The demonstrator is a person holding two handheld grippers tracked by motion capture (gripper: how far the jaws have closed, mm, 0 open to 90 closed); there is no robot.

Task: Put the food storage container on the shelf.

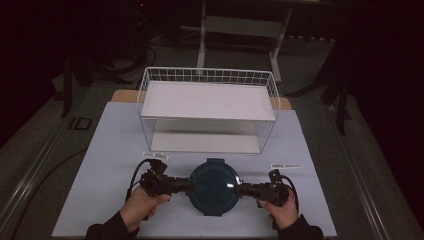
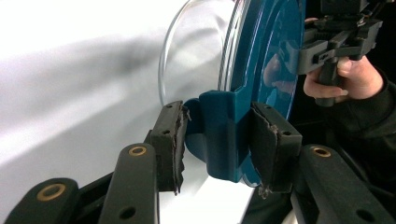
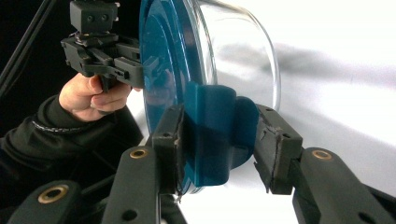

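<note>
A round glass container with a dark teal lid (image 1: 213, 186) rests on the white mat near the front edge. My left gripper (image 1: 191, 185) meets its left side and my right gripper (image 1: 236, 189) its right side. In the left gripper view, my left gripper (image 2: 217, 140) has its pads (image 2: 170, 140) closed on a teal side latch (image 2: 219, 135). In the right gripper view, my right gripper (image 3: 217, 144) is shut on the opposite latch (image 3: 210, 130). The clear bowl (image 3: 243, 51) shows behind the lid.
A white wire basket rack (image 1: 207, 75) with a flat white shelf stands behind the container. Two small white strips (image 1: 155, 156) (image 1: 287, 166) lie on the mat (image 1: 110, 150) on either side. The surroundings beyond the table are dark.
</note>
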